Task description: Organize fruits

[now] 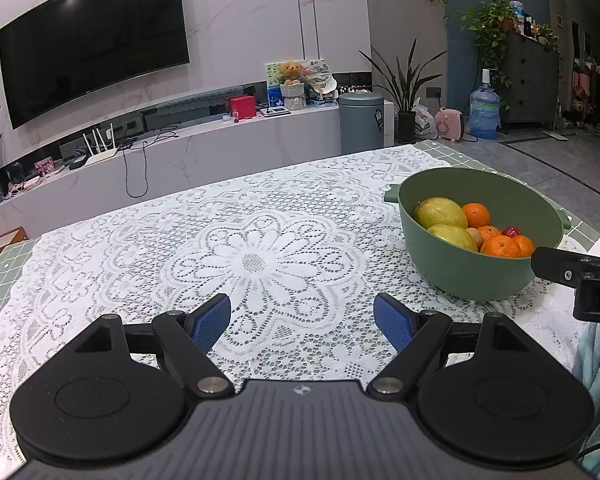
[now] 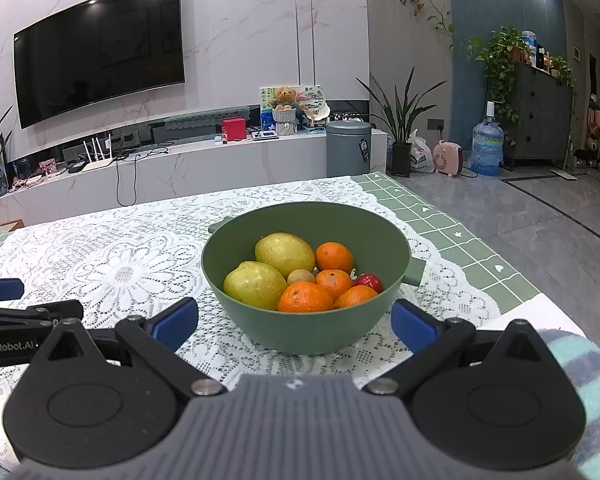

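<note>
Nearest the cameras, the left gripper point(image 1: 302, 320) and the right gripper point(image 2: 294, 322) both hang low over the lace tablecloth point(image 1: 260, 256) with jaws spread wide and nothing between them. Just ahead of the right one stands the green bowl point(image 2: 306, 332), centred between its blue pads; the left one points at bare lace, with the bowl off to its right. All the fruit in sight already lies inside the bowl: two yellow-green mangoes point(image 2: 285, 253), several oranges point(image 2: 305, 298), a small brownish fruit point(image 2: 301, 277) and a small red fruit point(image 2: 369, 281), heaped together. No fruit shows on the cloth. That fits either fruit gathered and the job done, or a full bowl waiting to be sorted out; the pictures do not settle which. Beyond the table stand the TV console point(image 2: 180, 168) and the wall-mounted television point(image 2: 100, 48).
</note>
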Demonstrator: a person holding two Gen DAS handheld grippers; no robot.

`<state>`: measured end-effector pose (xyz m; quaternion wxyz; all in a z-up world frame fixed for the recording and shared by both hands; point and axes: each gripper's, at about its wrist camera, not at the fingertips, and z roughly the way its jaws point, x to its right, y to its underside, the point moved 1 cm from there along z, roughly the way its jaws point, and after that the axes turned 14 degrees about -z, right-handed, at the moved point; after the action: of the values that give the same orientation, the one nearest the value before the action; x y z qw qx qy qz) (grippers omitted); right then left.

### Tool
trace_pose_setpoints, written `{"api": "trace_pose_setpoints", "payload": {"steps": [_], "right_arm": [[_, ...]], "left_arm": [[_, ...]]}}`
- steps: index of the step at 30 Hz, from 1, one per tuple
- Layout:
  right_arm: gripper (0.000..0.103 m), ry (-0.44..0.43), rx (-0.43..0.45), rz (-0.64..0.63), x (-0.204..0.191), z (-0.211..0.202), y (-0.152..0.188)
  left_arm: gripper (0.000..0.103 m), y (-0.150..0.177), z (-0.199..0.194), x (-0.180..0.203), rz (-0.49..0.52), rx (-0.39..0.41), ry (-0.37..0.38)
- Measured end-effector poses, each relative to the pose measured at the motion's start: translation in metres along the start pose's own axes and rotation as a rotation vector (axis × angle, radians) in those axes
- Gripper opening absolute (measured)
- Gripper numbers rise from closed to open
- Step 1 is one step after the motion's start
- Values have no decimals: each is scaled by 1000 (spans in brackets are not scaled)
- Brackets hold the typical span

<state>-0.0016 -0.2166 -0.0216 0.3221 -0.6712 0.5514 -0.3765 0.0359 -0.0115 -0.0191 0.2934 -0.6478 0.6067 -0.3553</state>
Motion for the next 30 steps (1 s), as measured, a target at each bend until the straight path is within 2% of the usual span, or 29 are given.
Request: {"api": "trace_pose_setpoints", "payload": {"steps": [30], "right_arm": [[99,-3,-6,4,0,2,1]], "left_arm": [[95,-2,-3,-1,-4,0,-2]]}}
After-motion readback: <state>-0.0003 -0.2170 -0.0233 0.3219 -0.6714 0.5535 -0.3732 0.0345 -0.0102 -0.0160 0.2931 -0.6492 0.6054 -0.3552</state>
